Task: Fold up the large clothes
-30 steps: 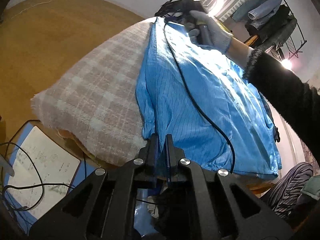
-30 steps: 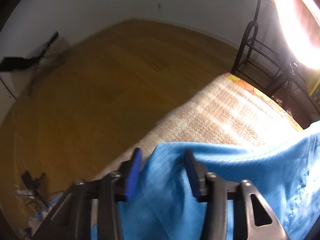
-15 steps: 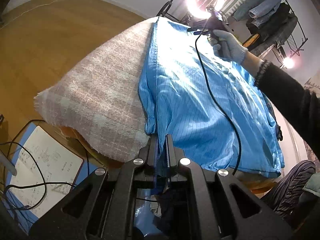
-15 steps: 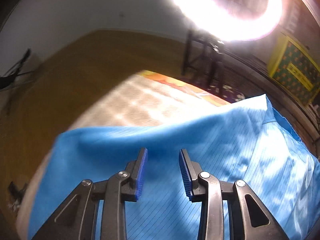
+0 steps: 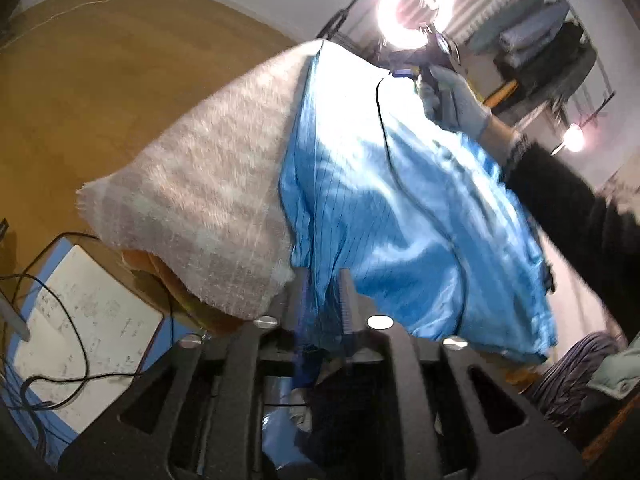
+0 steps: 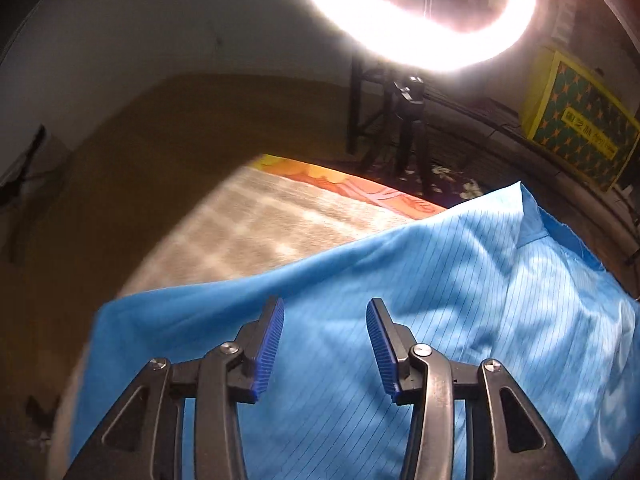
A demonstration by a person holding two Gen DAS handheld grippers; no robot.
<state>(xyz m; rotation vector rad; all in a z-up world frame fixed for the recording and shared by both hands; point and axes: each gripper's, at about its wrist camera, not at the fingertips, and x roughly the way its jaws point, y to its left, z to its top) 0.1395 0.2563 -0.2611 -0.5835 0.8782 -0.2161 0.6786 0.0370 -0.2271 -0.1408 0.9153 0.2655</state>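
Observation:
A large blue pinstriped garment [image 5: 400, 208] lies spread over a beige checked blanket [image 5: 200, 200] on a table. My left gripper [image 5: 325, 284] is at the garment's near hem. Its jaws are opening, and a fold of blue cloth still hangs loosely between them. In the right wrist view my right gripper [image 6: 325, 340] hovers over the garment [image 6: 420, 320] near its far edge. Those jaws are opening too, with nothing between them. The left wrist view shows a gloved hand [image 5: 456, 104] holding that gripper at the far end of the cloth.
A bright ring light [image 6: 420, 0] on a tripod [image 6: 408, 128] stands beyond the table's far end. A rack of clothes [image 5: 552, 52] is at the back right. Papers and cables [image 5: 88, 328] lie on the wooden floor to the left. The orange table cover [image 6: 360, 188] shows past the blanket [image 6: 248, 232].
My left jaws, shut on the hem before, have parted. My right gripper swung from the garment's far left corner to over its far edge, narrowing and then widening its jaws.

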